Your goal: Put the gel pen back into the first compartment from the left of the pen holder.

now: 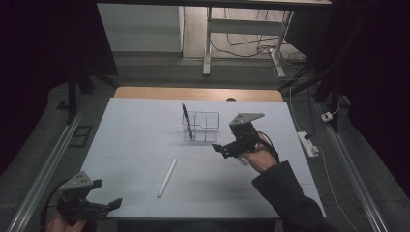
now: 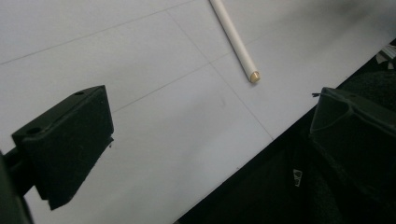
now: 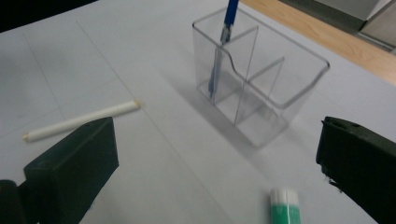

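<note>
Below our right gripper [image 3: 215,154], jaws wide and empty, lies the glue stick [image 3: 286,205], beside the organizer [image 3: 280,100]. Closing carelessly, we'd probably roll it away. Our left gripper [image 2: 210,154] hangs open too.

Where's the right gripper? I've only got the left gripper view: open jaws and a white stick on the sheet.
Observer: The right gripper hovers, jaws open, just right of a clear organizer.
Operator: Anything in it?
Observer: A blue pen stands tilted in one end compartment.
Operator: Anything else loose?
Observer: What looks like a green-and-white glue stick lies on the sheet right before the right gripper's jaws.
</note>
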`<state>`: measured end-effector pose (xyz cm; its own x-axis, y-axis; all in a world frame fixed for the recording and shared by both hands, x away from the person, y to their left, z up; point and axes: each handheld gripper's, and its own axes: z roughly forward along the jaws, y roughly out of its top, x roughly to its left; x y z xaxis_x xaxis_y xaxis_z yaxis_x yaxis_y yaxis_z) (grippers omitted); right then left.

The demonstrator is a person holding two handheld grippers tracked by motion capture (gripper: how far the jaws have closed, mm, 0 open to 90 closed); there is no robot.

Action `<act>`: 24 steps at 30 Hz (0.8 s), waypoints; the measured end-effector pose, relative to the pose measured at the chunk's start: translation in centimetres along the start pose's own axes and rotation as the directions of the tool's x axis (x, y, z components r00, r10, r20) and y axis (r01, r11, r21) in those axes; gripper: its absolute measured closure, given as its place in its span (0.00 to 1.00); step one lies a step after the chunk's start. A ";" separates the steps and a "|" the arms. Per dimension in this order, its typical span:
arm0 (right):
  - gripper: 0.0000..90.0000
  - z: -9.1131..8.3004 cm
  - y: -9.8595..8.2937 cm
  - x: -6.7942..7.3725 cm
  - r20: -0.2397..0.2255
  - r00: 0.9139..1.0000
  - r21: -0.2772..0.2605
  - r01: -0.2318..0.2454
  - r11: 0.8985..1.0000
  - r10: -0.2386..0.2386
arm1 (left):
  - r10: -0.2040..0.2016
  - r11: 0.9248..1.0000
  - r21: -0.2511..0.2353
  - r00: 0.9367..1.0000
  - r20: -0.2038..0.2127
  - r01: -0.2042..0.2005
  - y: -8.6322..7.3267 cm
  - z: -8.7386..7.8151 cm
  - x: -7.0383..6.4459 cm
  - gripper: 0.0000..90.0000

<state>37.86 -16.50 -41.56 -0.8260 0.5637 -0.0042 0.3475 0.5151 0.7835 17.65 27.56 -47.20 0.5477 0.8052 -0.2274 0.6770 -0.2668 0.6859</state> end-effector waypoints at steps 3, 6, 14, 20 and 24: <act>0.00 -1.4 -1.5 0.2 0.015 1.000 0.013 -0.020 1.000 0.020 | 0.007 1.000 0.003 1.000 0.017 -0.007 0.0 0.0 0.0 0.00; 0.00 -2.8 -3.1 0.5 0.019 0.999 0.017 -0.050 0.999 0.049 | 0.015 1.000 0.000 0.999 0.028 -0.015 0.1 0.1 0.1 0.00; 0.00 -6.7 -7.7 1.5 0.076 0.989 0.038 -0.129 0.991 0.126 | 0.022 1.000 -0.023 0.998 0.062 -0.021 0.1 0.1 0.3 0.00; 0.00 -8.7 -10.9 2.6 0.128 0.976 0.054 -0.186 0.981 0.178 | 0.026 0.999 -0.021 0.998 0.059 -0.025 0.2 0.2 0.3 0.00; 0.00 -9.7 -12.2 3.1 0.152 0.967 0.063 -0.215 0.975 0.204 | 0.024 1.000 -0.013 0.998 0.058 -0.023 0.2 0.3 0.3 0.00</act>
<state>26.73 -27.27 -45.12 -0.6607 0.7481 0.0613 0.5443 0.4213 0.7255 18.12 27.63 -47.28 0.5915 0.7664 -0.2505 0.6575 -0.2787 0.7000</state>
